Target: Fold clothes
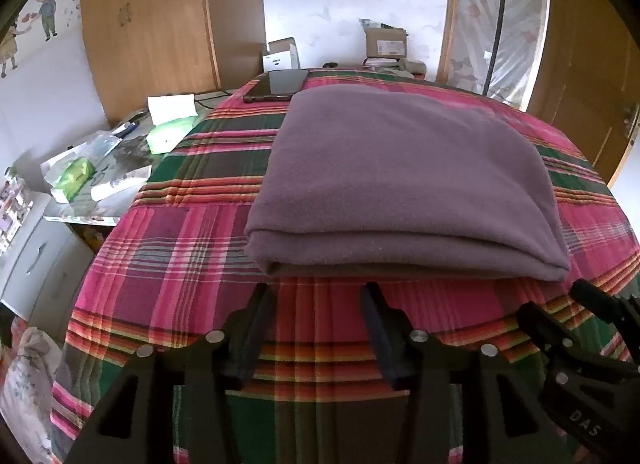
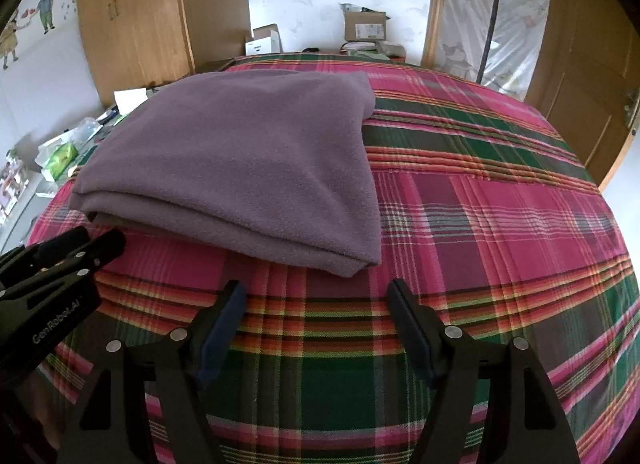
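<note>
Left gripper [image 1: 318, 292] low over the plaid bedspread [image 1: 168, 248], tilted steeply down, jaws wide apart, nothing between them. Fingertips just short of the folded purple garment [image 1: 400, 176], not touching its near edge. Right gripper [image 2: 316, 290] alongside, same downward tilt, jaws spread wider, empty too, aimed at bare bedspread just beside the garment's right corner. Garment lying flat in a neat stack of layers, folded edge toward both grippers. Dark phone [image 1: 278, 86] on the bed just beyond the garment's far left corner. Cluttered side table [image 1: 92, 184] off the bed's left; wooden wardrobe [image 1: 148, 24] behind.
</note>
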